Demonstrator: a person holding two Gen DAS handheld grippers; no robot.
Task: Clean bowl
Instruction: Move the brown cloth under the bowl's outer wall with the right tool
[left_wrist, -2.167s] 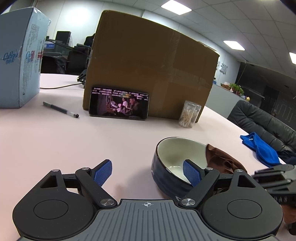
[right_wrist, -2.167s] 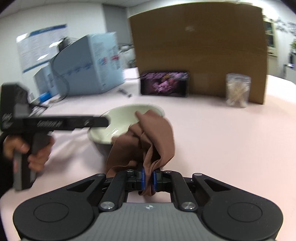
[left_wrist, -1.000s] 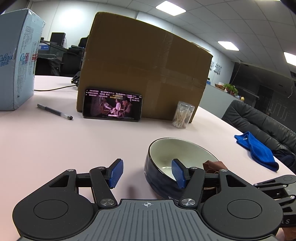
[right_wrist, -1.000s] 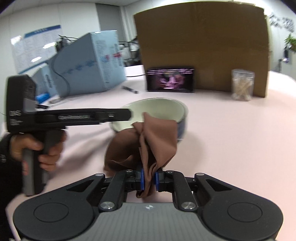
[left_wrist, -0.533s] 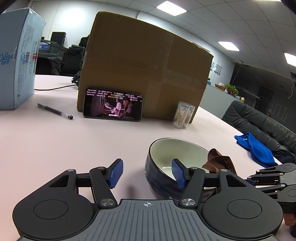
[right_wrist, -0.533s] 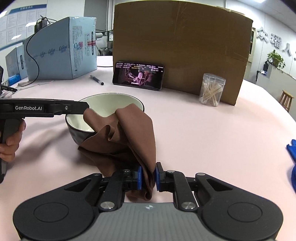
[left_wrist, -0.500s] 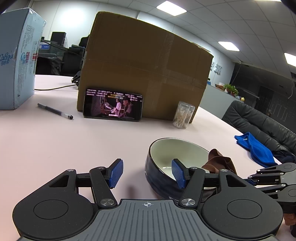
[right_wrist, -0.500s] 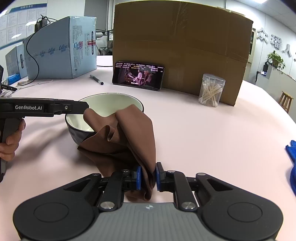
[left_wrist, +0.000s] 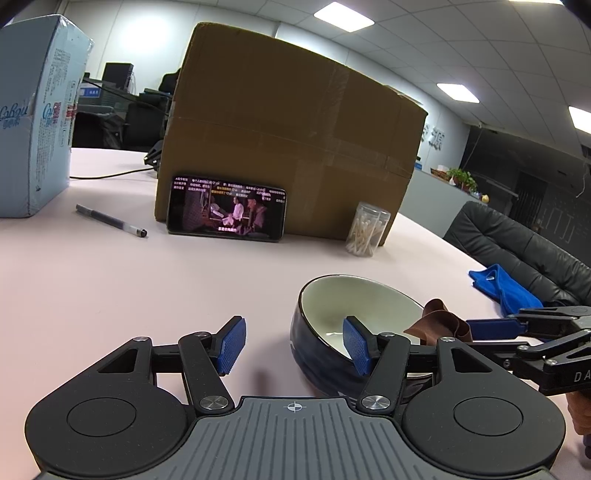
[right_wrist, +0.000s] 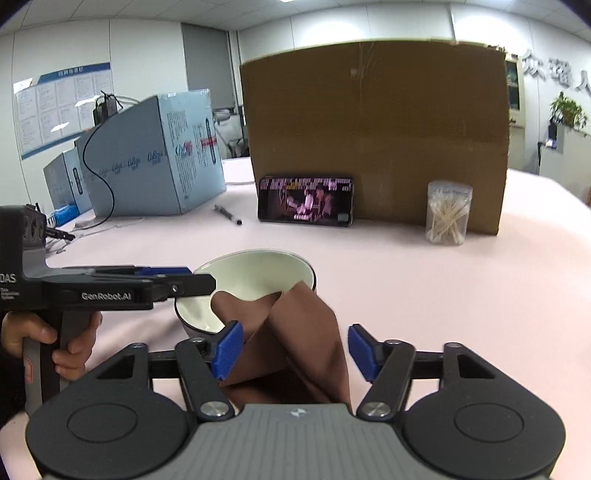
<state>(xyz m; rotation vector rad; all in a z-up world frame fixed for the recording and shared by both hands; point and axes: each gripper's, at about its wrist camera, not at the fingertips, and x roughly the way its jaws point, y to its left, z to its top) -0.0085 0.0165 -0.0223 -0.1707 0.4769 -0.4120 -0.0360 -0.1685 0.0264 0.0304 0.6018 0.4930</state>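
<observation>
A dark blue bowl (left_wrist: 314, 339) with a cream inside stands on the pink table; it also shows in the right wrist view (right_wrist: 255, 277). My left gripper (left_wrist: 293, 345) is open, its right finger inside the bowl and its left finger outside the rim. A brown cloth (right_wrist: 295, 339) lies between the open fingers of my right gripper (right_wrist: 295, 350), draped against the bowl's near side. In the left wrist view the cloth (left_wrist: 439, 323) peeks out beside the bowl's right edge.
A large cardboard box (left_wrist: 288, 136) stands behind, with a phone (left_wrist: 226, 208) playing video leaning on it. A jar of cotton swabs (left_wrist: 365, 229), a pen (left_wrist: 110, 220), a light blue carton (left_wrist: 33, 122) and a blue cloth (left_wrist: 502, 286) are around.
My right gripper has opened and let go of the brown cloth, which now rests loose between its fingers. The left gripper and bowl have stayed put.
</observation>
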